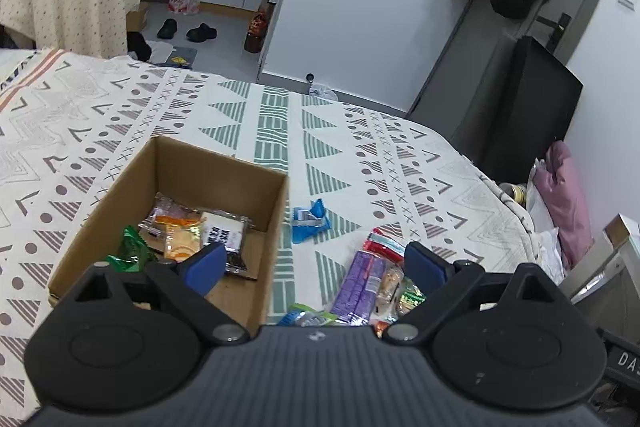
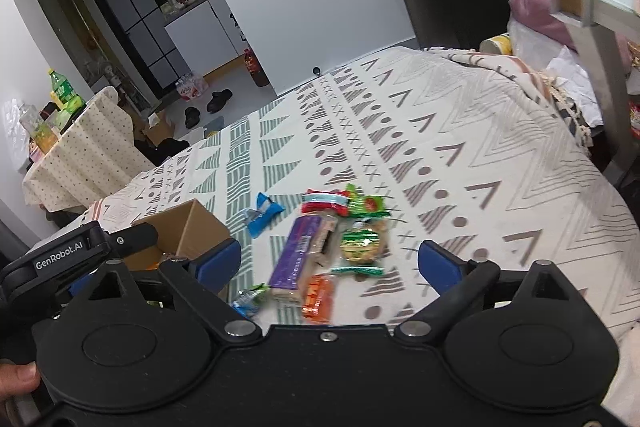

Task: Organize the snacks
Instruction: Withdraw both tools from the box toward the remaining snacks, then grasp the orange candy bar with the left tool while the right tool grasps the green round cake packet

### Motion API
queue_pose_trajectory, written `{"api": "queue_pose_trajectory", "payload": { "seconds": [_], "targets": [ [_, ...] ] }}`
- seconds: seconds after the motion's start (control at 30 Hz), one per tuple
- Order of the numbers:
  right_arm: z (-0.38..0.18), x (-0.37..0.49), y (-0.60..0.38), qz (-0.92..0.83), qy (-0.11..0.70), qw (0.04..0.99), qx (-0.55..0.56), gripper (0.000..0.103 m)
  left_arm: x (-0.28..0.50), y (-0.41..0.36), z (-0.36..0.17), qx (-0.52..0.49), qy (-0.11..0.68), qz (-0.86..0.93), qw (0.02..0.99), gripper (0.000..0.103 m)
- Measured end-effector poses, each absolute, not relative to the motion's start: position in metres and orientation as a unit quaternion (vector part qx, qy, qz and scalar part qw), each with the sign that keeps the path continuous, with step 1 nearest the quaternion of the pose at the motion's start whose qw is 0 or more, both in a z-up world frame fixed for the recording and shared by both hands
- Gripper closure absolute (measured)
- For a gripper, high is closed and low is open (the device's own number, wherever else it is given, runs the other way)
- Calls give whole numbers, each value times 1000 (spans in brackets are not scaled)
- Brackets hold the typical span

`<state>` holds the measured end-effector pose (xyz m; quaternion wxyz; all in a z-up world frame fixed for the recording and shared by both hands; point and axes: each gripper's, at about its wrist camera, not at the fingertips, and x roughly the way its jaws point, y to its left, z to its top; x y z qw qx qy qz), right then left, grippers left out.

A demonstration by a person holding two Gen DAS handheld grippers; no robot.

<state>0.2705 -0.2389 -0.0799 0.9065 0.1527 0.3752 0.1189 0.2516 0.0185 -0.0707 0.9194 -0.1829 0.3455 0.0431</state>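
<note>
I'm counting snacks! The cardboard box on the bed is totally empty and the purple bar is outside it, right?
Not quite. The cardboard box already holds several snack packets, as the left wrist view shows. The purple bar is indeed outside it, on the bed.

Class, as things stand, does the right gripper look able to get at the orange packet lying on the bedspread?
Probably yes: the right gripper is open and empty, the orange packet lies just ahead between its fingers, uncovered, with only the purple packet close beside it.
</note>
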Motion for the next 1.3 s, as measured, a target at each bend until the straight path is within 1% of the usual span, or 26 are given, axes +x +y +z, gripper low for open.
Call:
{"api": "queue_pose_trajectory", "payload": {
  "seconds": [0.33, 0.4, 0.53, 0.57, 0.73, 0.87, 0.9, 1.0, 1.1, 1.23, 1.3],
  "targets": [
    [-102, 268, -275, 134, 392, 893, 174, 9, 246, -19, -71, -164, 341, 2, 926, 6],
    [-110, 271, -280, 131, 400, 888, 184, 15, 248, -28, -74, -154, 345, 0, 926, 6],
    [-127, 279, -287, 130, 412, 878, 208, 22, 249, -41, -86, -143, 359, -4, 923, 6],
    [-131, 282, -288, 133, 414, 875, 214, 25, 250, -45, -90, -138, 361, -4, 922, 7],
    [-151, 294, -290, 144, 425, 864, 227, 32, 256, -60, -107, -121, 377, -12, 918, 9],
    [-163, 305, -297, 148, 429, 857, 246, 38, 266, -70, -121, -117, 392, -19, 912, 17],
    [-167, 308, -299, 149, 429, 855, 250, 39, 269, -72, -126, -122, 399, -19, 909, 21],
    [-177, 317, -303, 150, 432, 850, 262, 40, 279, -76, -143, -124, 415, -12, 901, 30],
    [-188, 324, -304, 157, 441, 841, 273, 41, 288, -79, -157, -131, 429, -7, 894, 35],
    [-201, 334, -303, 166, 451, 831, 280, 41, 298, -82, -173, -129, 444, 3, 887, 37],
    [-206, 339, -303, 171, 453, 828, 283, 41, 302, -83, -180, -127, 452, 7, 883, 41]
  ]
}}
